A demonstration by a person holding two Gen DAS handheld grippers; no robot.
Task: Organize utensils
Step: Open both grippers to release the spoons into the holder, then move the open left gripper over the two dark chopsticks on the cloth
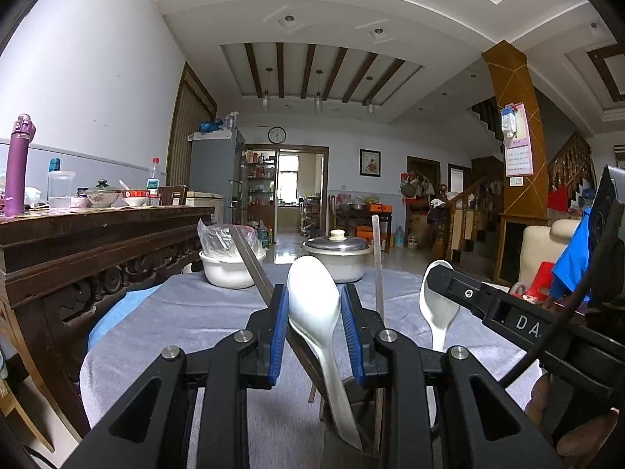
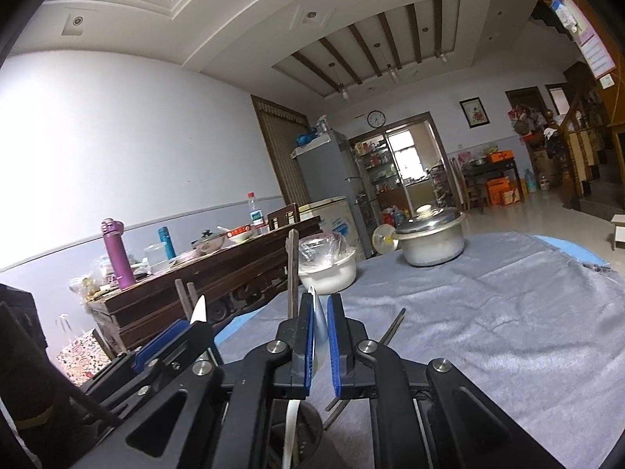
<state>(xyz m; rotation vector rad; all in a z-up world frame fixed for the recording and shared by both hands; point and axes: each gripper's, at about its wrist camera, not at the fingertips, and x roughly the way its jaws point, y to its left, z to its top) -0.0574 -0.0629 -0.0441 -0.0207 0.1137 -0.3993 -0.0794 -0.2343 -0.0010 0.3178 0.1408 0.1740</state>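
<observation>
Behind everything you see a big living room with a beamed ceiling, a fridge (image 1: 218, 172) and a dark wooden sideboard (image 1: 97, 242) on the left. Nearer, the desk (image 1: 187, 312) is covered with a grey cloth; at its far side stand a metal pot with lid (image 1: 338, 258) and a white bowl (image 1: 228, 269) covered with plastic.

Your left tongs (image 1: 315, 316) frame the bowl of a white spoon (image 1: 312, 305); the blue pads stand just beside it on both sides, but I cannot tell if they really press it. Its handle goes down into a dark holder (image 1: 347, 449) just below the tongs, where some chopsticks (image 1: 250, 258) also stand.

Your right tongs (image 2: 320, 336) are at a second white spoon (image 1: 439, 308), seen edge-on between the pads; the gap looks wider than the spoon, so I judge them open.

It seems you are at the step of setting spoons into the holder. Next, I think, each spoon must sit firmly inside before you open wide and pull straight back, so that the holder does not tip.
</observation>
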